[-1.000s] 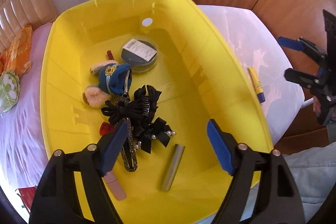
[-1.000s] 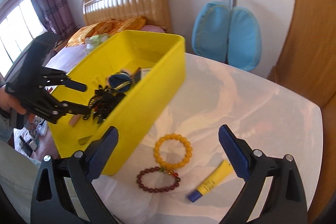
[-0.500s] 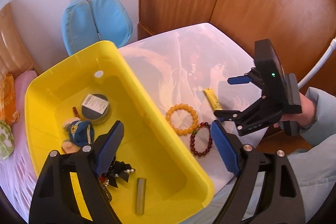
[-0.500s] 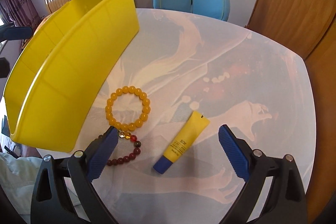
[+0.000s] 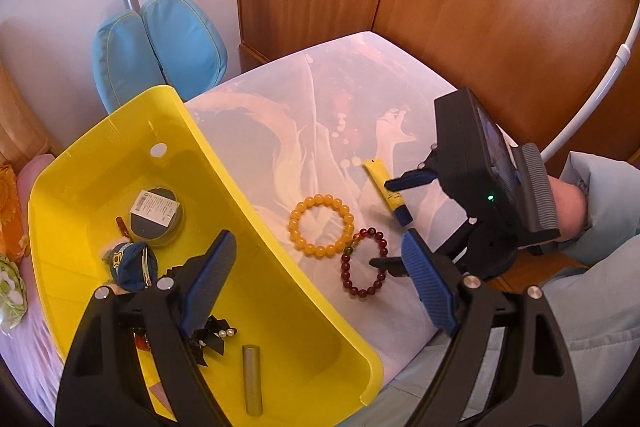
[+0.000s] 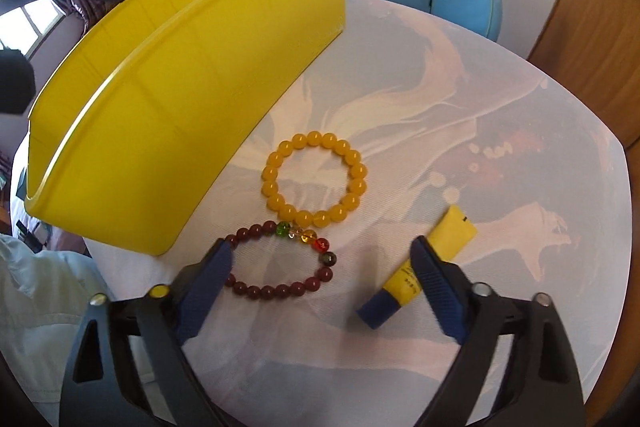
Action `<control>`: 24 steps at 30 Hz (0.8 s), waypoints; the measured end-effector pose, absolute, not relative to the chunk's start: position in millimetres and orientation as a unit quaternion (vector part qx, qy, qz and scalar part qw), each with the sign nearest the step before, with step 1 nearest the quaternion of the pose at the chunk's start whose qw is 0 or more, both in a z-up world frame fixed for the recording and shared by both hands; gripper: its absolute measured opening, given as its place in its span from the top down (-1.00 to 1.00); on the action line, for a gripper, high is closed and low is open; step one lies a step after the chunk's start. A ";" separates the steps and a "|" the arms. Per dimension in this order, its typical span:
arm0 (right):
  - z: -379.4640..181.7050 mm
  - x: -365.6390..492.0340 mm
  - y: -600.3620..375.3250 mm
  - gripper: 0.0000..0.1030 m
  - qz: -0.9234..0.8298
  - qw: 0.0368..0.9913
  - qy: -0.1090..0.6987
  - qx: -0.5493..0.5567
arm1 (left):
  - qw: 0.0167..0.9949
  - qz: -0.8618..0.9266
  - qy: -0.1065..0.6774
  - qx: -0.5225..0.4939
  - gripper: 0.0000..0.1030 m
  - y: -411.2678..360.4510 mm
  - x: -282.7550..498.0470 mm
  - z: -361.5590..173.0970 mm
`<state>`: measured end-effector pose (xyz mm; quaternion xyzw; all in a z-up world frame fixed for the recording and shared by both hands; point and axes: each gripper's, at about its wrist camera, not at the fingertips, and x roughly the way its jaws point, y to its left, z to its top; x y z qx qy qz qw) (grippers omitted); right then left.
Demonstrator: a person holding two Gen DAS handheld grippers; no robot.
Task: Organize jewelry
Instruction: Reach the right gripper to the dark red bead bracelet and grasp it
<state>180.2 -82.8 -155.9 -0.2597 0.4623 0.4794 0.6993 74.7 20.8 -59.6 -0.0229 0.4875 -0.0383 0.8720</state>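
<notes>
Right gripper [image 6: 320, 287] spread wide, empty, low over the table [image 6: 460, 115] near its front edge. Red bracelet [image 6: 280, 261] lies between its fingers, nearer the left one; tube [image 6: 416, 267] lies just inside the right finger.

Left gripper [image 5: 316, 283] also spread wide, empty, held above the bin's [image 5: 224, 155] right wall, one finger over the bin, the other over the table.

Progress, as I judge it: partly done. In the bin: hair bows with pearls [image 5: 216, 335], a small blue pouch [image 5: 130, 263], a round tin [image 5: 156, 215], a grey cylinder [image 5: 252, 379]. Still out on the table: amber bracelet [image 6: 314, 179], red bracelet, tube. The two bracelets touch where the red one's coloured beads meet the amber ring. Next in hand looks to be the red bracelet.

Room and edges: the bin stands along the table's left side, its corner just beside the red bracelet. Red bracelet and tube sit close to the front edge, so a nudge toward the person could drop them. Bin wall is tall; anything carried must clear the rim. Far half of the table is bare. The bin floor has open space toward the right wall.
</notes>
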 end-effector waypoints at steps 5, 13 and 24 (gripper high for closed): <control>-167.0 178.2 -77.1 -0.14 0.479 0.693 0.459 -0.281 | 0.870 -0.021 0.491 -0.040 -0.60 33.5 63.8 -65.0; -183.1 169.3 -73.1 0.50 0.487 0.676 0.452 -0.320 | 0.867 0.003 0.495 -0.062 -0.61 47.9 49.8 -71.2; -162.8 167.4 -82.9 0.80 0.500 0.685 0.443 -0.290 | 0.868 -0.002 0.494 -0.060 -0.61 43.6 52.4 -69.1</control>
